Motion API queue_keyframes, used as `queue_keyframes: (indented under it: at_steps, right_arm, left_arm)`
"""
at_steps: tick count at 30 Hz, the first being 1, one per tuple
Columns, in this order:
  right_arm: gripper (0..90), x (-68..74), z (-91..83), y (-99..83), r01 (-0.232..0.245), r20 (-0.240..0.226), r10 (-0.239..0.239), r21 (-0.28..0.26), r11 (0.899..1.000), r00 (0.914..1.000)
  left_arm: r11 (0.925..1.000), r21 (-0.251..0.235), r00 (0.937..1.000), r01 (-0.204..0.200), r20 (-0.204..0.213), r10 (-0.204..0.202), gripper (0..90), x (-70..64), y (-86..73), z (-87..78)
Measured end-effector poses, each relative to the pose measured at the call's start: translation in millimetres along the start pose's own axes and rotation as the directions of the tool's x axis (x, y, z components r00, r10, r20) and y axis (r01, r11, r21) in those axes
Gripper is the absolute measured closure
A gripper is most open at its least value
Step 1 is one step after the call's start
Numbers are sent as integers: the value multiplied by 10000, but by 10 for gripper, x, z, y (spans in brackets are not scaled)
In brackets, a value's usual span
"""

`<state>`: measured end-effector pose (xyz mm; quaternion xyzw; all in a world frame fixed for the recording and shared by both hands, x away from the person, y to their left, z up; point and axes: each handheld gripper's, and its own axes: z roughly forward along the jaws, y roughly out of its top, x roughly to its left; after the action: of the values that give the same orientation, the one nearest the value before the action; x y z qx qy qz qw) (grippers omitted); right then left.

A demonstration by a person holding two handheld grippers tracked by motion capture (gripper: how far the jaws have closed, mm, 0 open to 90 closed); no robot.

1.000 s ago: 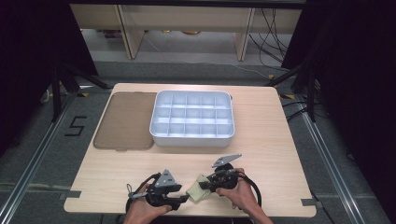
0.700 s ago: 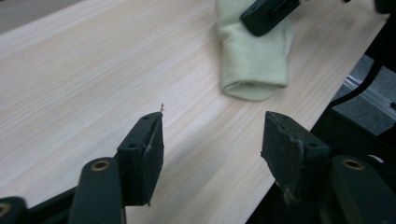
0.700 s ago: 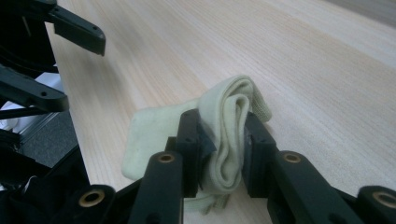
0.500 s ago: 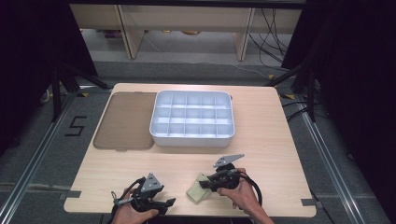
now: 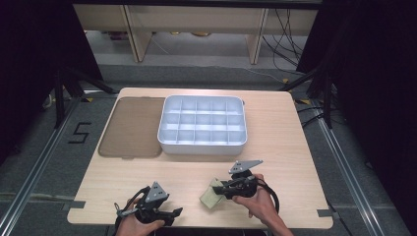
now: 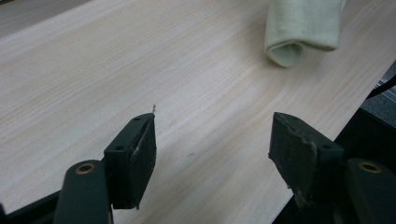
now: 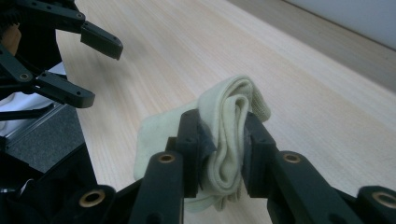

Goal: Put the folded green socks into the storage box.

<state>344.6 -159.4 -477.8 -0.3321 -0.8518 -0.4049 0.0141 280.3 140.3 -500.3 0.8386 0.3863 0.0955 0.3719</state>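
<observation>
Near the lower middle of the high view, the right gripper has its fingers clamped on a folded pale sock low over the worktop; lower left, the left gripper has its fingers spread wide, holding nothing

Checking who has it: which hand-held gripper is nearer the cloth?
Right. The right hand-held gripper is clamped on the cloth; the left hand-held gripper is open, apart from it.
</observation>
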Motion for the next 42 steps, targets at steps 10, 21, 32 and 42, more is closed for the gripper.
queue_keyframes:
  at_steps: [10, 21, 32, 42]
  right_arm:
    - [731, -43, -106, 51, 389, 471, -386, -58, 9992, 9981]
    - [731, -109, -232, 109, 527, 817, -509, -193, 9984, 9954]
    - [731, -164, -342, 223, 779, 1152, -743, -271, 9966, 9906]
    - [731, -260, -450, 364, 582, 1408, -585, 66, 9983, 9883]
  left_arm:
    - [10000, 42, 9999, -80, -134, 81, 294, 38, -12, 26]
    - [9992, 204, 9990, -354, -277, 360, 251, 52, -2, 32]
    - [9991, 282, 9988, -328, -355, 338, 257, 37, -3, 35]
    - [9991, 283, 9989, -303, -348, 313, 256, 40, -3, 35]
